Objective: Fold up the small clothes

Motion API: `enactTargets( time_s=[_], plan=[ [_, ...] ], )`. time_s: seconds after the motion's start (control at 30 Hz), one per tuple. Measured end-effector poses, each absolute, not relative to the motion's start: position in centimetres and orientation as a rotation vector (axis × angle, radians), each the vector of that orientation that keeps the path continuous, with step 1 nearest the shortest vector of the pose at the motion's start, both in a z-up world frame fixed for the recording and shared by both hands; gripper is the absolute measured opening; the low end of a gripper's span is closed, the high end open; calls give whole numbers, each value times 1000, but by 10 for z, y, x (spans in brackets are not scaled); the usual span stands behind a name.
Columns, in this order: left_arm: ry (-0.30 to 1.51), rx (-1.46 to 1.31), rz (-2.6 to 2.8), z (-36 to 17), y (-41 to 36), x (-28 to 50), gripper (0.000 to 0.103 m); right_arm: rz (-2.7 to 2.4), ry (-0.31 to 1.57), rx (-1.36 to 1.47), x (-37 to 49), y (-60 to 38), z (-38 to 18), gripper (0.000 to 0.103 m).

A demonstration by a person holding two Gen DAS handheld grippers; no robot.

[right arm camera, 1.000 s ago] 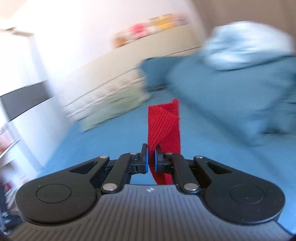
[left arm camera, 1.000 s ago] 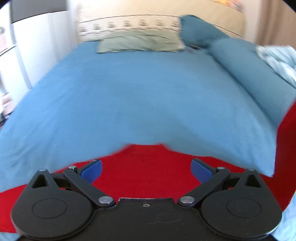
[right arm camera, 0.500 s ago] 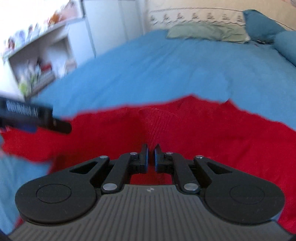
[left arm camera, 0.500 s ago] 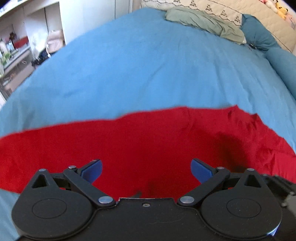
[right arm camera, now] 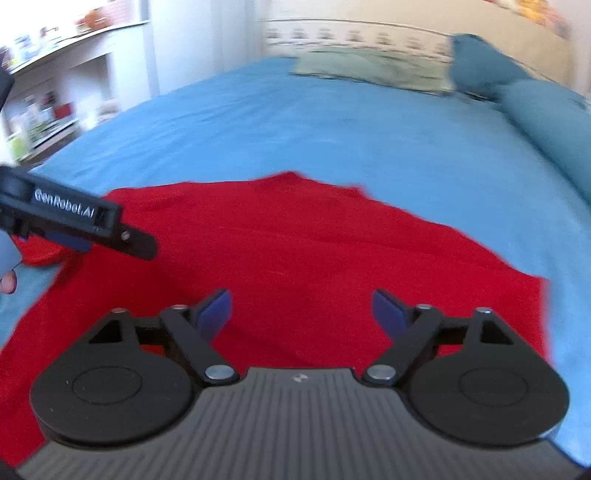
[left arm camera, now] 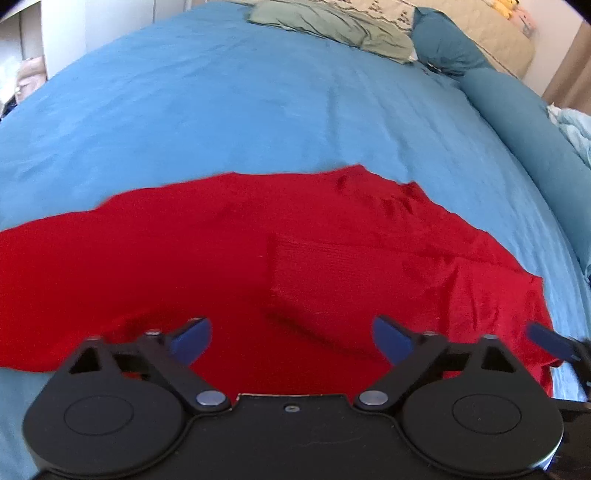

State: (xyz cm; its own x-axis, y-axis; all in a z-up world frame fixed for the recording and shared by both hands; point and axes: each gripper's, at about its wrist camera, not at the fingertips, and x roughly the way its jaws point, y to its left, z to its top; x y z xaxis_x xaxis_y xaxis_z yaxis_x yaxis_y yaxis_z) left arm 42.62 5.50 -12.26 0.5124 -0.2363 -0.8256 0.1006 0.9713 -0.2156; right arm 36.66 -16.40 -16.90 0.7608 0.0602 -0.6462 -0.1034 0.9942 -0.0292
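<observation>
A red garment [left arm camera: 229, 251] lies spread on the blue bed [left arm camera: 236, 103], with a ribbed band [left arm camera: 332, 266] folded onto its middle. My left gripper [left arm camera: 291, 339] is open and empty, low over the garment's near edge. My right gripper [right arm camera: 301, 310] is open and empty over the same red garment [right arm camera: 295, 243]. The left gripper also shows at the left edge of the right wrist view [right arm camera: 88, 229]. A tip of the right gripper shows at the right edge of the left wrist view [left arm camera: 550, 343].
A green pillow [left arm camera: 332, 22] and a dark teal pillow [left arm camera: 447, 48] lie at the head of the bed. A long teal bolster [left arm camera: 517, 122] runs along the right side, with pale bedding [left arm camera: 576, 129] beyond. White shelves [right arm camera: 55, 81] stand to the left.
My right gripper carried the held red cloth down onto the garment, then opened and let it go. The left gripper stayed open and shifted over the garment.
</observation>
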Motion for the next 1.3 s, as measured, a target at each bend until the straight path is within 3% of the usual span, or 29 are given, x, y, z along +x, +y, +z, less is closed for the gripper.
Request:
enactTargets(
  time_s=[0.1,0.23,0.3,0.37,0.7,1.07,1.2,1.27,1.3],
  plan=[
    [1022,-130,-191,-133,38,435,80,-30,721,-41,351,-205,-165,103],
    [1037,-126,-149,-148,29,442,59,-209,751,8,322,-257,-176,103],
    [1018,-94,-116,-149,23,444,41,-274,784,40,311,-277,-185,103],
    [1000,-58,-112,-146,18,446,7,-316,820,74,303,-293,-197,103],
    [740,-13,36,-84,50,432,5,-377,794,97,360,-310,-209,102],
    [854,-21,100,-148,81,410,6,-394,814,149,346,-343,-216,103],
    [860,19,102,-142,87,398,19,-372,828,127,344,-346,-213,103],
    [878,54,118,-138,91,392,39,-358,847,112,341,-344,-207,103],
    [874,66,122,-136,94,386,40,-345,851,73,339,-338,-201,103]
  ],
)
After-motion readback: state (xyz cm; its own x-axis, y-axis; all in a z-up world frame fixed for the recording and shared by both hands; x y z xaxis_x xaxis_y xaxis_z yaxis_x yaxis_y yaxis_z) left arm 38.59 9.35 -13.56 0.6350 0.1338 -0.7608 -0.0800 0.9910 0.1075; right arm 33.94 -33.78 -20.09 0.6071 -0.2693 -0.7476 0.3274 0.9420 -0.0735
